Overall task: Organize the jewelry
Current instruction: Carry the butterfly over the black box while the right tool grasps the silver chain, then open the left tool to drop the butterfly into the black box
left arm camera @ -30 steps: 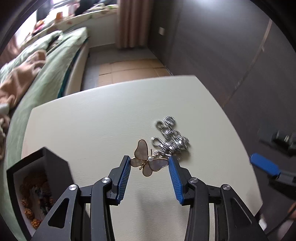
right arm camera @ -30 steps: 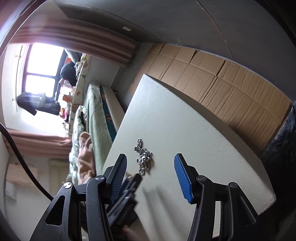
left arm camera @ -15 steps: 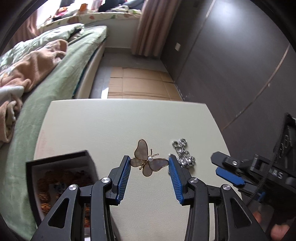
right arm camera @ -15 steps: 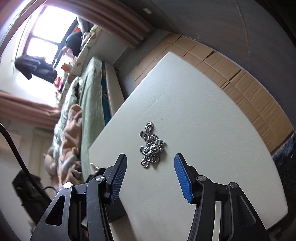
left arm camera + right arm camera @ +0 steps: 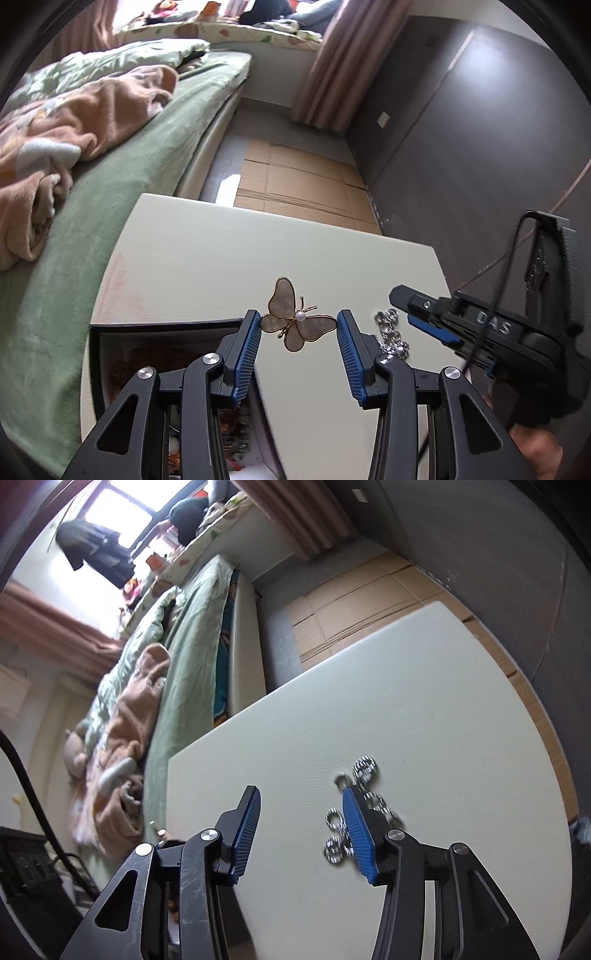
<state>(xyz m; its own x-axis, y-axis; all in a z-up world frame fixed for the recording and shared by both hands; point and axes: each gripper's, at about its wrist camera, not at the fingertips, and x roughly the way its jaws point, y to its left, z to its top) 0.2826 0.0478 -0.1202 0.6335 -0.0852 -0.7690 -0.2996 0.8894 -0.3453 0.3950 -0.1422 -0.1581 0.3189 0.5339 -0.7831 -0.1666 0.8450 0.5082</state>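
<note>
- Left wrist view: blue-padded fingers (image 5: 249, 354) of left gripper (image 5: 298, 326) clamped on butterfly brooch (image 5: 295, 321), one pad on each wing tip, brooch lifted off white table (image 5: 207, 258).
- Black jewelry box (image 5: 155, 354) at 8 o'clock of brooch, open top, brown beaded pieces inside, partly hidden behind left finger.
- Silver chain (image 5: 391, 332) lies on table at 3 o'clock of brooch, just beside right pad of this gripper.
- Right gripper (image 5: 424, 314) enters from 3 o'clock, tip near the chain; bit of a hand below it.
- Green bed (image 5: 122, 173) at 10 o'clock, cardboard on floor at 12.
- Right wrist view: fingers (image 5: 245, 830) of right gripper (image 5: 301, 825) apart, have just been closing a bit, nothing between pads.
- Silver chain (image 5: 364, 768) on table, behind and around right finger, outside the gap; contact unclear, motion blur.
- Box corner barely seen at 7 o'clock.
</note>
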